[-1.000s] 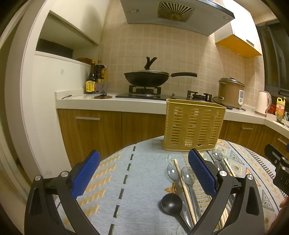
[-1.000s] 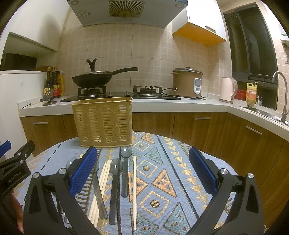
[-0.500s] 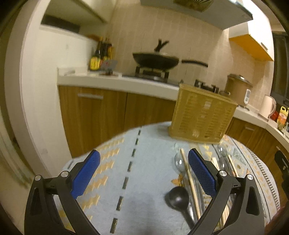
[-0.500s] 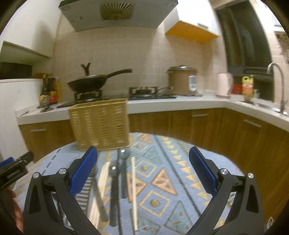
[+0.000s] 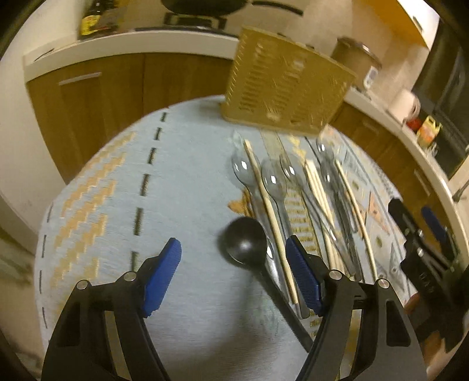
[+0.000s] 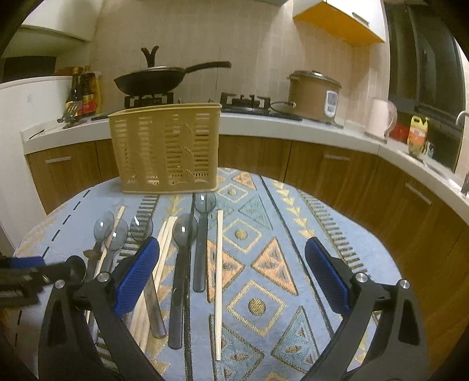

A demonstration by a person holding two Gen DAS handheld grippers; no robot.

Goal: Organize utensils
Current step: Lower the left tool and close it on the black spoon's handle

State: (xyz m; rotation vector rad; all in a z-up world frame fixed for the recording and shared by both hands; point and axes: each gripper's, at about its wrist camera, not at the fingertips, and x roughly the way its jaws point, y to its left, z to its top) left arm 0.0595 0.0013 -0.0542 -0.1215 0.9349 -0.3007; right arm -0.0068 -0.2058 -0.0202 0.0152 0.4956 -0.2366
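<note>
From the left wrist view, the left gripper hangs over the tablecloth with jaws spread wide and nothing between them; the black ladle lies just inside its right finger, beside a row of clear spoons and chopsticks. The right wrist view alone shows the utensil basket sharply, upright behind the row, and one lone chopstick apart. The right gripper is released too, empty.

Left wrist view is motion-blurred. The black ladle's handle end hides behind the left tool's right finger; the wok is cropped above the basket.
</note>
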